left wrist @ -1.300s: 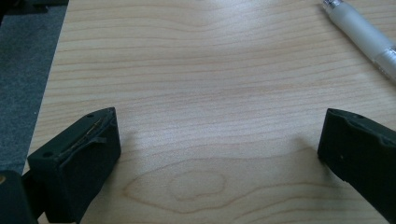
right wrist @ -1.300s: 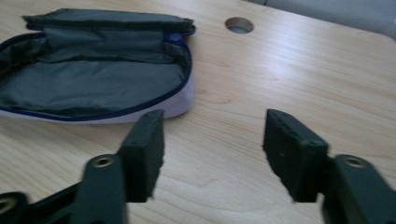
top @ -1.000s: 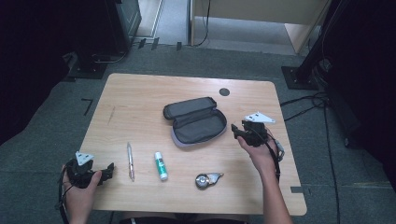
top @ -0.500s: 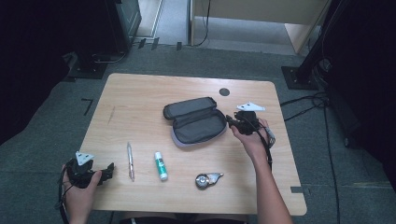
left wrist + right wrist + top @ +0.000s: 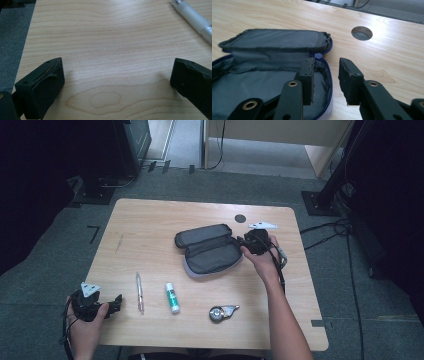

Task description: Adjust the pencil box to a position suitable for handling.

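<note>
One wooden table (image 5: 150,225), rectangular with rounded corners and a pale grain, bears everything here; a single round cable hole (image 5: 240,218) is cut near its far edge. On it lies one pencil case (image 5: 207,249), the largest of the loose things: dark grey fabric, soft and oblong, with a blue zip edge, unzipped and folded open so that the lid half stands up behind the base half (the part of its lining that the right gripper view shows holds nothing).

Two grippers are in hand. The right gripper (image 5: 325,75) sits at the case's right end, one black jaw inside the rim over the lining and the other outside over the wood; its jaws have just been closing, with the zip edge between them, and a gap still shows, so the pads do not yet press on it. The left gripper (image 5: 116,80) rests near the table's near left corner, jaws spread wide over bare wood, holding nothing.

Three small things lie along the near side: one slim pen (image 5: 139,292) with a frosted barrel, one white glue stick (image 5: 172,297) with a green end, and one small rounded metallic object (image 5: 222,312), which I cannot identify.
</note>
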`<state>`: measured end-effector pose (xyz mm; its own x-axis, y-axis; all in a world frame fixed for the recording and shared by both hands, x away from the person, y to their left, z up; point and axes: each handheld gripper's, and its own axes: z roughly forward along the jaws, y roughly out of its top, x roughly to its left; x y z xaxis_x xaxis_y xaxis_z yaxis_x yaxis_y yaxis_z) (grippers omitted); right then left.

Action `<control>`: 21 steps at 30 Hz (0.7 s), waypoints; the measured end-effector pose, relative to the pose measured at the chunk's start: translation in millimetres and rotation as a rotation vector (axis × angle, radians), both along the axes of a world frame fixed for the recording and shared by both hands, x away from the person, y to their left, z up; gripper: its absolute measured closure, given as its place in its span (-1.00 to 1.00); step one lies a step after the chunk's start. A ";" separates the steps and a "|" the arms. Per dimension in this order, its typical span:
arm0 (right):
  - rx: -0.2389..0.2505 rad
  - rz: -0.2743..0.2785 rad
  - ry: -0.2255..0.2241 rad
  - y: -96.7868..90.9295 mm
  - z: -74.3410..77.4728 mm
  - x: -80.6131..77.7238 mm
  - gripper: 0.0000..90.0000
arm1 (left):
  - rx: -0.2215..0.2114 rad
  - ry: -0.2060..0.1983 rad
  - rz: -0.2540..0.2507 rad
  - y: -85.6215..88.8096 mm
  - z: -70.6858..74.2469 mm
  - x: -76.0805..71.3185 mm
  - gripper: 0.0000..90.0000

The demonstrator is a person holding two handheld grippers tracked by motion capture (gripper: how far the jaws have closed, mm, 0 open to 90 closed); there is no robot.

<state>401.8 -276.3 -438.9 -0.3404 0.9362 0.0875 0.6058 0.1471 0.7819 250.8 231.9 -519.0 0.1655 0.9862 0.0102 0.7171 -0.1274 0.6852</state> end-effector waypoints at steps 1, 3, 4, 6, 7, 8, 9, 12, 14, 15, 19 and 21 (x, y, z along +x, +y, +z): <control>-0.007 -0.002 0.004 0.6 -0.7 1.9 0.47 | 0.000 0.000 -0.001 0.0 0.0 0.0 -1.00; -0.017 -0.008 0.021 2.7 -3.5 6.4 0.47 | 0.000 0.000 0.000 0.0 0.0 0.0 -1.00; -0.024 -0.004 0.014 3.8 -5.8 8.0 0.49 | 0.000 0.000 0.000 0.0 0.0 0.0 -1.00; -0.052 -0.004 0.016 5.9 -10.0 10.7 0.49 | 0.000 0.000 0.000 0.0 0.0 0.0 -1.00; -0.048 -0.001 0.023 6.5 -11.7 12.0 0.48 | 0.000 0.000 0.000 0.0 0.0 0.0 -1.00; -0.046 0.001 0.027 6.7 -12.9 13.2 0.45 | 0.000 0.000 0.000 0.0 0.0 0.0 -1.00; -0.045 0.011 0.036 8.1 -15.4 16.0 0.44 | 0.000 0.000 0.000 0.0 0.0 0.0 -1.00; -0.068 0.016 0.048 11.1 -18.2 20.2 0.44 | 0.000 0.000 0.000 0.0 0.0 0.0 -1.00; -0.088 0.026 0.062 14.7 -21.8 25.6 0.44 | 0.000 0.000 0.000 0.0 0.0 0.0 -1.00; -0.102 0.022 0.079 16.6 -24.3 29.1 0.45 | 0.000 0.000 0.000 0.0 0.1 0.0 -1.00; -0.078 0.012 0.124 16.9 -33.9 37.7 0.49 | 0.000 0.000 0.000 0.0 0.0 0.0 -1.00; -0.089 0.017 0.146 18.6 -38.3 40.1 0.50 | 0.000 0.000 0.000 0.0 0.0 0.0 -1.00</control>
